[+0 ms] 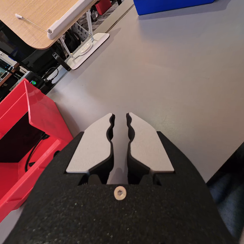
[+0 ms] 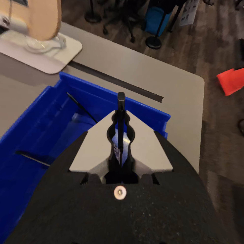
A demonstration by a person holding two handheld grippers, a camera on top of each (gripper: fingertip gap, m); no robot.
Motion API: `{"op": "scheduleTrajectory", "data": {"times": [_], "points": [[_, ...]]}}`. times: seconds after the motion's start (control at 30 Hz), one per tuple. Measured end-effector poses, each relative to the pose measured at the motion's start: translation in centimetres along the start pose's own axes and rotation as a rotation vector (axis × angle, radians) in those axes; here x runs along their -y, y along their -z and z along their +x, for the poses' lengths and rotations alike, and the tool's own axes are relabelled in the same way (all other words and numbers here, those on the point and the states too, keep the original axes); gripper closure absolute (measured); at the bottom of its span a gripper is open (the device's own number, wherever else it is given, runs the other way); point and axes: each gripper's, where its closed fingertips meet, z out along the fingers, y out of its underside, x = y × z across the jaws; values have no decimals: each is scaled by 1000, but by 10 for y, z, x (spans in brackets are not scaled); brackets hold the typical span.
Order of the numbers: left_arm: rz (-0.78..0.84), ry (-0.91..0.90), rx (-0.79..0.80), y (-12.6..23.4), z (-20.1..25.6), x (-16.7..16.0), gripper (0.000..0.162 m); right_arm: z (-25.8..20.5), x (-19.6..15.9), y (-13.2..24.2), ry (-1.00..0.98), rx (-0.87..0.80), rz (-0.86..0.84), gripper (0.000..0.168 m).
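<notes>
In the right wrist view my right gripper (image 2: 120,113) is shut on a thin black cable tie (image 2: 121,101). Its square head sticks up past the fingertips and its strap runs back between the jaws. The gripper hangs over a blue bin (image 2: 39,126) that holds other black cable ties (image 2: 81,107). In the left wrist view my left gripper (image 1: 120,116) is open by a narrow gap and empty, low over the grey table (image 1: 171,79). A red bin (image 1: 39,105) stands just left of it, with a black cable (image 1: 31,155) inside.
A white stand base (image 1: 91,48) with a wooden-topped board (image 1: 33,19) above it sits at the table's far left. The blue bin's corner shows in the left wrist view (image 1: 171,6). A dark strip (image 2: 118,81) lies behind the blue bin. Off the table edge are a red object (image 2: 232,83), chair bases and wood floor.
</notes>
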Motion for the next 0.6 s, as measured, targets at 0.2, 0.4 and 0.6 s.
{"op": "scheduleTrajectory", "data": {"times": [0.2, 0.4, 0.6], "points": [[-2, -20, 2, -2, 1, 0, 145, -24, -15, -21, 164, 50, -95, 159], [-5, -31, 3, -2, 1, 0, 145, -63, -22, -40, 604, 38, -235, 159], [-16, -36, 15, -1, -1, -3, 145, -77, -16, -49, 471, 92, -303, 147]]}}
